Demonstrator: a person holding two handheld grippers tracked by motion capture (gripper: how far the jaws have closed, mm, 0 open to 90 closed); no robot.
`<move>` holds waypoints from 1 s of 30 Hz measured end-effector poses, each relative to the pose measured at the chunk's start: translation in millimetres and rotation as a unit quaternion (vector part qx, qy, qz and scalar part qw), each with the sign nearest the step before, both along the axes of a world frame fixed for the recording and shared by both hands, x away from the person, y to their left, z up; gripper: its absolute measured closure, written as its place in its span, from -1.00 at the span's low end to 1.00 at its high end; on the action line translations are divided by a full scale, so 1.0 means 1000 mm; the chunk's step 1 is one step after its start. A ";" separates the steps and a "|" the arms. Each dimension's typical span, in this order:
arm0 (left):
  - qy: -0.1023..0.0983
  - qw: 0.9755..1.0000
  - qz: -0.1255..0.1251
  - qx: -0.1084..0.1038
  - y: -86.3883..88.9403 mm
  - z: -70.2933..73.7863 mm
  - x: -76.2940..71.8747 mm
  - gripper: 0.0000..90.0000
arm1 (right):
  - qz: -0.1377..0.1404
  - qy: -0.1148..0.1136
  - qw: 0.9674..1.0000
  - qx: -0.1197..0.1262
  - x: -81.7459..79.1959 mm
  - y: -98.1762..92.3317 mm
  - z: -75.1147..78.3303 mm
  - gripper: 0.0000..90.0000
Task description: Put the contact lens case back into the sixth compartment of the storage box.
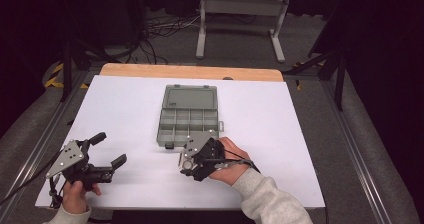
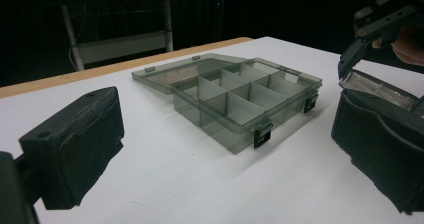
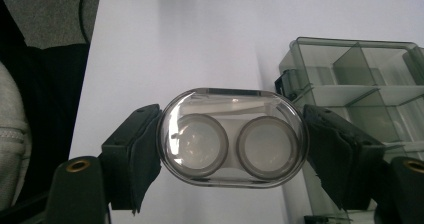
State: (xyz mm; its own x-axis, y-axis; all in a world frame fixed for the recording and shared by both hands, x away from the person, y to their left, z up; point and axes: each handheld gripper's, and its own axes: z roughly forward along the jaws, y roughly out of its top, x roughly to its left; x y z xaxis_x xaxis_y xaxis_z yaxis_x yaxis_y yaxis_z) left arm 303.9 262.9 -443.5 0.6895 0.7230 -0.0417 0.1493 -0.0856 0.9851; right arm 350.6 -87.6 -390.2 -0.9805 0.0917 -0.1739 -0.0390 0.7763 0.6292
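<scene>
Clamping a clear oval lens case [image 3: 232,137] by its two ends, the right gripper [image 1: 192,160] hangs just off the near right corner of the organizer box [image 1: 187,116], lid open, compartments empty. Case's long axis runs jaw to jaw, box lies just ahead, so R hand's far nearer. Left gripper [image 1: 111,149] sits well left of the box, jaws wide apart, holding nothing.
</scene>
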 end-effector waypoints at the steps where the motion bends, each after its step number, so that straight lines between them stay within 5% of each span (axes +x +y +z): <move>1: 0.000 1.000 0.000 -0.001 0.000 0.000 0.000 -0.97 | 0.000 -0.002 1.000 0.002 0.001 0.000 0.001 -0.41; 30: 0.000 1.000 0.000 -0.002 0.001 0.000 0.000 -0.97 | -0.014 -0.028 1.000 0.000 0.024 0.005 0.026 -0.41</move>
